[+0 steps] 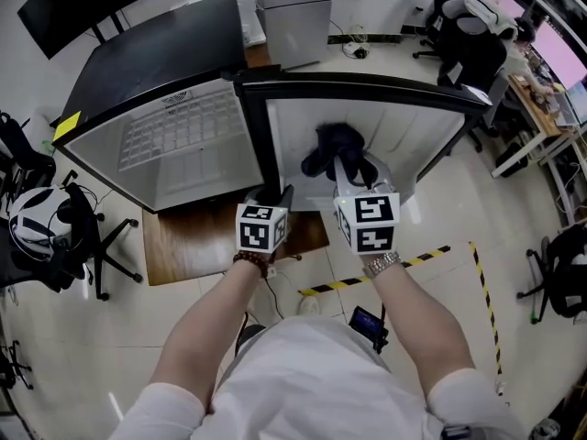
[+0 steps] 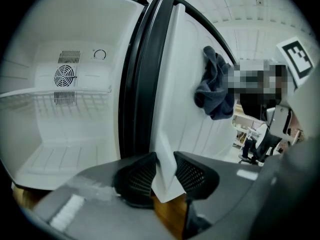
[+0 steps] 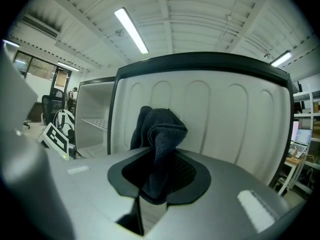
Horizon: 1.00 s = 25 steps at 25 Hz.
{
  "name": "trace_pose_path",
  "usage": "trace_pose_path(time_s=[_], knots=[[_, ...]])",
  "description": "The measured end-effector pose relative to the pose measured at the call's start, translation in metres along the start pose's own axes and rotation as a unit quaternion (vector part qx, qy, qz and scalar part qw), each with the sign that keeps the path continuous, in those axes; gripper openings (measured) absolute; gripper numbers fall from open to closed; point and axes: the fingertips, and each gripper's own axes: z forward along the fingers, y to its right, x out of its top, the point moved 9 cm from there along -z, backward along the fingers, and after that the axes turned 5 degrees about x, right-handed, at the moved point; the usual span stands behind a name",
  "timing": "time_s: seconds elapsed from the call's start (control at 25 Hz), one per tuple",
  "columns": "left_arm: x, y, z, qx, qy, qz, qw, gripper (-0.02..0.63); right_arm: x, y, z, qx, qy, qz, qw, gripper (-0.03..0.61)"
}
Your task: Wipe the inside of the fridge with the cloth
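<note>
Fridge (image 1: 147, 71) sat on a wooden platform (image 1: 193, 246) with its door (image 1: 413, 122) swung open to the right, white inner liner facing the person. Left gripper (image 1: 275, 195) was partly closed, its jaws clamped on the door's lower corner near the hinge side; in the left gripper view the pads (image 2: 142, 176) pressed on either face of the thin white door (image 2: 180, 84) edge at the left gripper (image 2: 164, 176). Right gripper (image 1: 353, 177) was partly closed on the cloth (image 1: 335, 147), a dark bunched rag pinched between its jaws and sticking up above them. In the right gripper view the cloth (image 3: 160, 129) stood between the jaws of the right gripper (image 3: 159, 176), right in front of the ribbed door (image 3: 225, 114) liner; contact with the liner couldn't be told there. From the left gripper view the cloth (image 2: 215, 91) lay against the liner about mid-height. Inside the cabinet were a wire shelf (image 2: 55, 96) and a round fan vent (image 2: 65, 75) on the back wall. Striped tape (image 1: 404, 266) ran across the floor by the person's right arm.
</note>
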Motion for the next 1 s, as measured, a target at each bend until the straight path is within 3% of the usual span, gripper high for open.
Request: trace_pose_path(time_s=[1.0], knots=[[-0.001,0.001,-0.002,0.006,-0.001,-0.003,1.0,0.117,-0.03,0.111,-0.066,-0.146,-0.015,0.032,0.989,0.084]])
